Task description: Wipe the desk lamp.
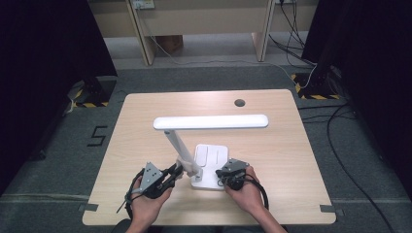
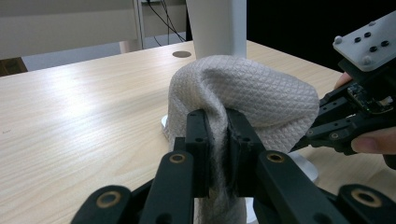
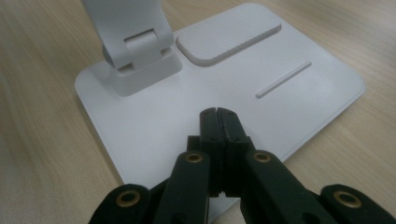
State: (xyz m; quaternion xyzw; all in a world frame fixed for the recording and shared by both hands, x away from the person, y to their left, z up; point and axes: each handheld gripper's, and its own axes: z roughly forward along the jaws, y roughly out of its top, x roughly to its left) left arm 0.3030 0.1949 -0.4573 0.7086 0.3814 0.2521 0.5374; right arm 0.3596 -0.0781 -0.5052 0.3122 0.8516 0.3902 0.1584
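Well, for writing we read just one mark: a black "5" point(image 1: 97, 135) on the grey carpet left of the table. No brand legible on the lamp. Count: one white desk lamp point(image 1: 210, 122) w/ flat bar head, slanted arm and square base, one beige waffle-weave cloth point(image 2: 243, 93), two grippers. Lamp stands mid-table, base near the front edge. We see the left gripper point(image 2: 217, 135) w/ jaws narrow, pinching a fold of the cloth, which lies against the lamp arm just above the base. Right gripper point(image 3: 217, 122) has jaws closed together on nothing, tips over the base's front part. Surface is a light wood-grain table point(image 1: 272, 145) w/ a round cable hole point(image 1: 239, 103) at the back. Room: grey carpet, black curtains both sides, cables on floor at right, pale wooden furniture legs behind.
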